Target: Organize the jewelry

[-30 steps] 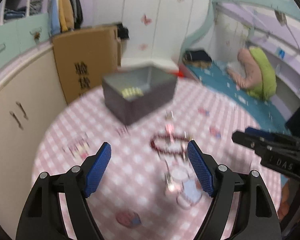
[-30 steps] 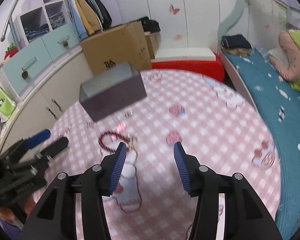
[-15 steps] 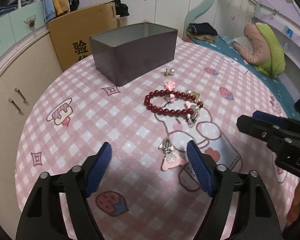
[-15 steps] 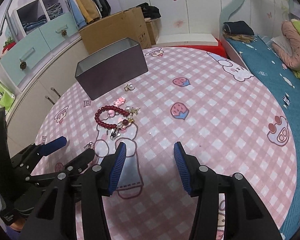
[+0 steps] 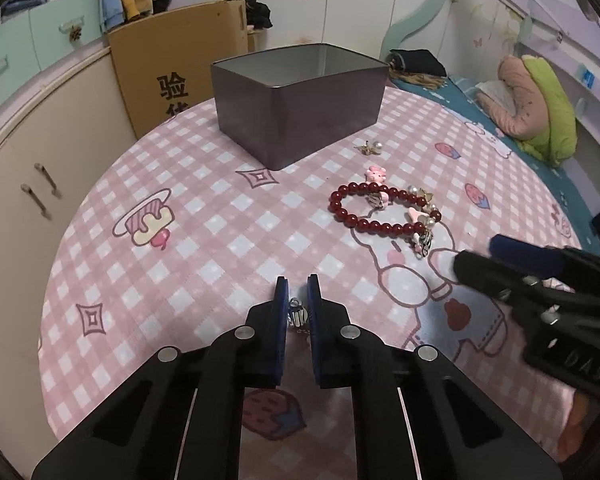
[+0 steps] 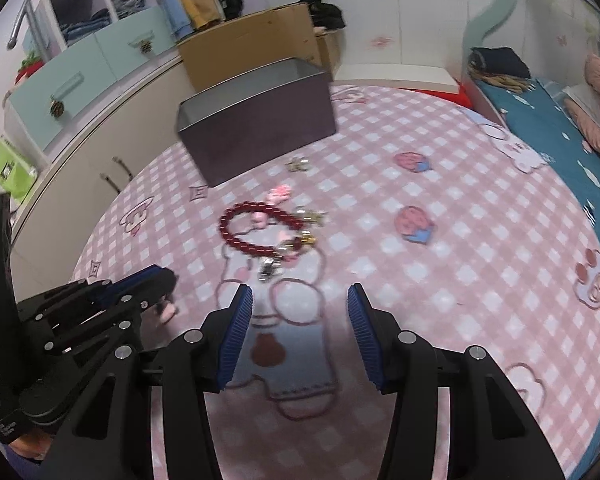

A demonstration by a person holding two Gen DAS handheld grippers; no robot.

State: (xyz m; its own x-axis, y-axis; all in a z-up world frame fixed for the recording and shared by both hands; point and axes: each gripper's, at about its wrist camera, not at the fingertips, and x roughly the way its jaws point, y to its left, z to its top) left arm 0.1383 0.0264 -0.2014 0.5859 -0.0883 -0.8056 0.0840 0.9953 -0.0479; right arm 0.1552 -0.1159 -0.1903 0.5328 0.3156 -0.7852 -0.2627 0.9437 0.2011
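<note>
Charm (image 5: 297,314), formerly free between spread pads, now pinched by left gripper (image 5: 298,300); bracelet (image 5: 384,212) at 1 o'clock; right gripper (image 6: 300,312) spread, empty; lift to tin (image 5: 300,100) is expected.

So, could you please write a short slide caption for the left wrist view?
Left hand-held gripper shut on a small silver charm, with the red bead bracelet and open grey tin ahead on the pink checked cloth.

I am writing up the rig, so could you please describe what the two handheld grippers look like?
Both match. The left gripper and right gripper have matte black, angular plastic bodies with cut-out slots and round silver screw heads at the joints. Each finger carries a blue ribbed pad. White lettering reading "DAS" marks the right gripper's side in the left wrist view. No cables or sleeves show.
</note>
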